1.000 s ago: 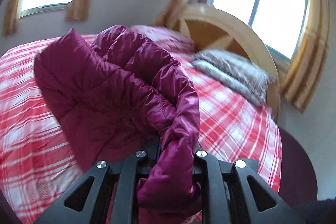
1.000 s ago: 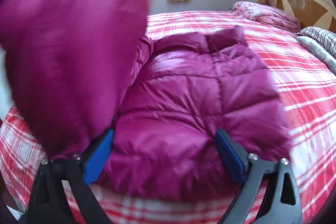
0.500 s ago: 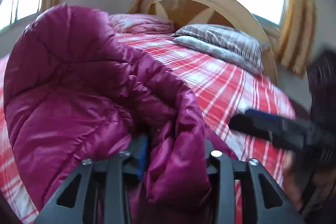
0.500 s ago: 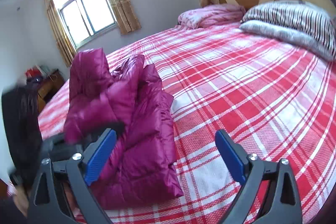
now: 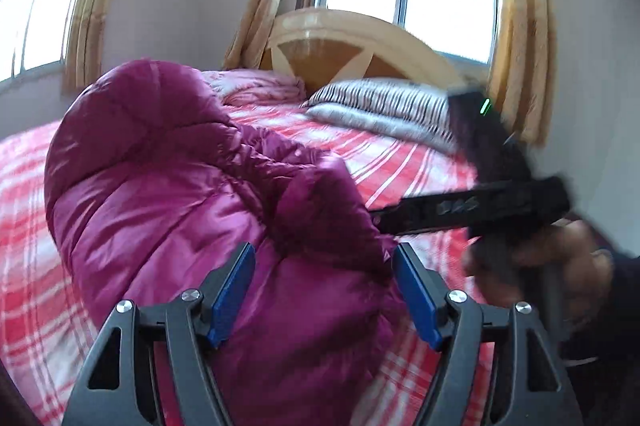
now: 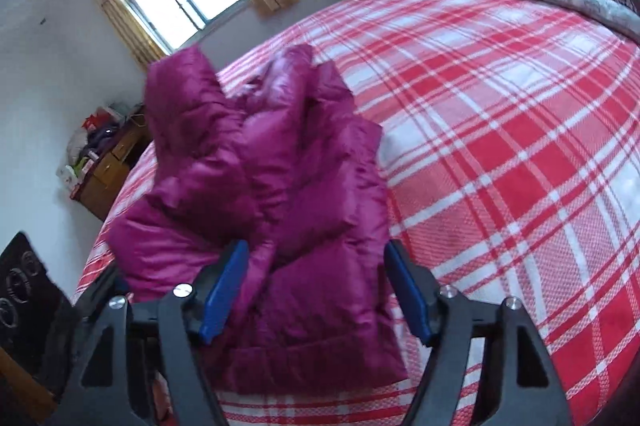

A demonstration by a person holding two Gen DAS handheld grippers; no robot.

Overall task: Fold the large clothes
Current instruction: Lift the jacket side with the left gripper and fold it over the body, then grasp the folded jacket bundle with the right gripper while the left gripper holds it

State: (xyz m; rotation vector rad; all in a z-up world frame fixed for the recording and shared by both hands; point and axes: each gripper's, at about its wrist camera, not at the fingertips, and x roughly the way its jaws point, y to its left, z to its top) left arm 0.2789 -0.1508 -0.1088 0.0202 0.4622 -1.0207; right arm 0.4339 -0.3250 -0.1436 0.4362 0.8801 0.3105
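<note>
The left claw (image 5: 324, 290) stands wide open with nothing between its blue pads, just over the near edge of the jacket (image 5: 192, 194). The right claw (image 6: 316, 290) is equally spread and empty above the same jacket, which lies bunched near the foot of the red plaid bed (image 6: 500, 130). Beyond it sit a striped pillow (image 5: 384, 102) and a wooden headboard (image 5: 344, 38).

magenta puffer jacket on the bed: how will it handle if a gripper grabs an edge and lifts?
The jacket will likely flop: it lies in soft rumpled folds, so ungripped parts should hang. Its quilted puffiness suggests it is light for its bulk. The shiny shell looks slick, so a shallow pinch may slip.
</note>
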